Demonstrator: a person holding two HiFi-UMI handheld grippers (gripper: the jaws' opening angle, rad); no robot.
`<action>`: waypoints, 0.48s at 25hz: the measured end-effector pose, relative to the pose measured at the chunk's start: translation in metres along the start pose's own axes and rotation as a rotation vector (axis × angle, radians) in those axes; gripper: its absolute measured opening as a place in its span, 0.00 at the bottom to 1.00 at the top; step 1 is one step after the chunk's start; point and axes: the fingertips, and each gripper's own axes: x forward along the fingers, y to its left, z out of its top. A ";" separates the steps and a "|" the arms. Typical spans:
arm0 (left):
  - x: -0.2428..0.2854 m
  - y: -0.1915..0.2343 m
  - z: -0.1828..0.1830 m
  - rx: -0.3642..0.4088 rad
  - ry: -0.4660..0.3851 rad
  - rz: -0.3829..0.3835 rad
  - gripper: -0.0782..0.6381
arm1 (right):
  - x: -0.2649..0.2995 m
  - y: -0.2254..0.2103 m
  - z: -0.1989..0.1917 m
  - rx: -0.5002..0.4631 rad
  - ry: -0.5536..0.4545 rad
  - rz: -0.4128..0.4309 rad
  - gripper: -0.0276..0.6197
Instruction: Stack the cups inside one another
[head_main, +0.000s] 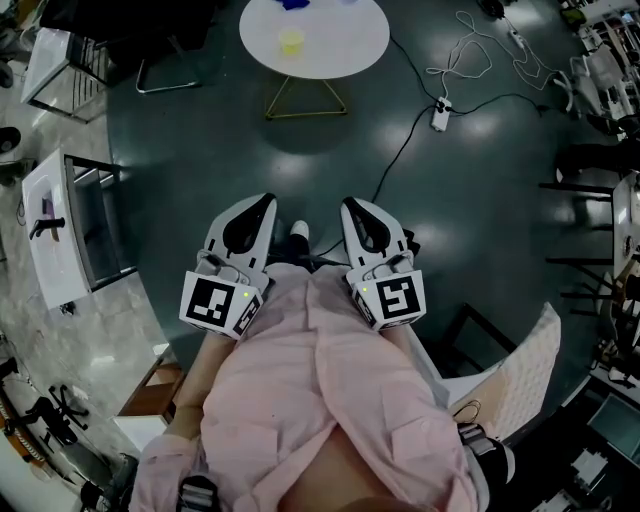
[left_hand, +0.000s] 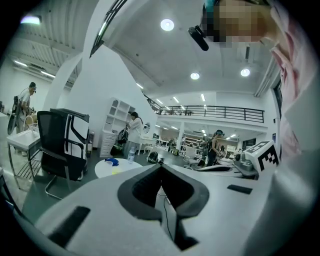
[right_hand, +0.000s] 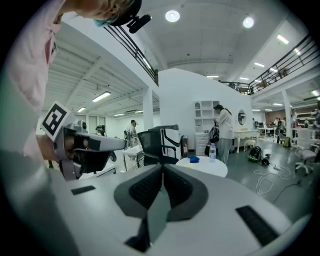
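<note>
Pressed together with nothing between them, the jaws of the left gripper (left_hand: 161, 167) and the right gripper (right_hand: 162, 167) sit side by side, close to the person's body. Beyond them is dark floor (head_main: 300, 160), then a round white counter (head_main: 340, 50) well apart from both. It carries a yellow cup (head_main: 291, 42) and a blue thing (head_main: 295, 4), possibly another cup. Stacking looks not yet begun. The next move calls for walking up to the counter and spreading one pair of jaws around a cup's wall.
</note>
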 end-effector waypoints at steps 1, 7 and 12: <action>0.000 -0.001 0.000 -0.001 -0.001 -0.001 0.12 | 0.000 0.002 0.001 -0.002 -0.002 0.010 0.09; -0.003 0.000 -0.003 0.016 0.004 0.006 0.12 | 0.001 0.004 -0.009 0.003 0.009 0.032 0.10; 0.000 0.003 -0.003 0.029 0.018 0.000 0.12 | 0.005 0.001 -0.011 0.030 0.028 0.019 0.10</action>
